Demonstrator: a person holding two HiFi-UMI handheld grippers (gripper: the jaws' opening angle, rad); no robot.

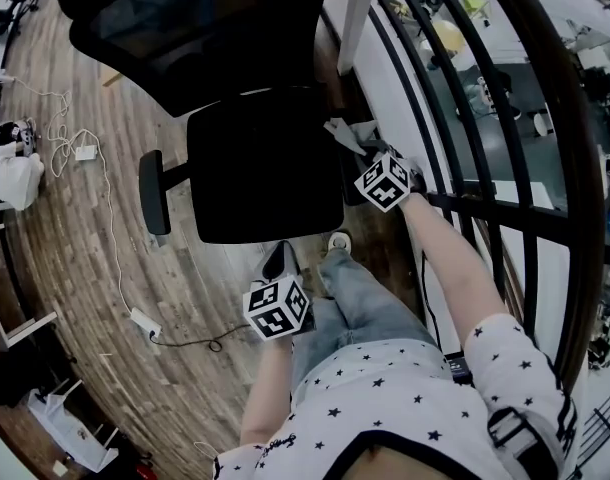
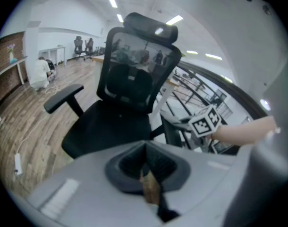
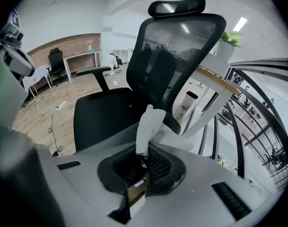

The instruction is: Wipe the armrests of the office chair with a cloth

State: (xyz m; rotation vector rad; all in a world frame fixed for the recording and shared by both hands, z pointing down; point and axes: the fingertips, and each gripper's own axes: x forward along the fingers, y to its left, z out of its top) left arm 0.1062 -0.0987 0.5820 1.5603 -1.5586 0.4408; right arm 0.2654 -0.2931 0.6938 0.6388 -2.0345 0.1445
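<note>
My left hand-held gripper (image 2: pixel 145 161) idles closed and empty so the right hand-held gripper (image 3: pixel 145 151), pinching the cloth (image 3: pixel 148 124), can reach the nearer armrest (image 3: pixel 173 125).

In view are 1 office chair (image 1: pixel 265 163) with 2 armrests (image 1: pixel 153 190), 1 cloth (image 3: pixel 148 126), 1 power strip (image 1: pixel 143 320), and 2 tongs: left tongs (image 1: pixel 281 262) and right tongs (image 1: pixel 361 152).
</note>
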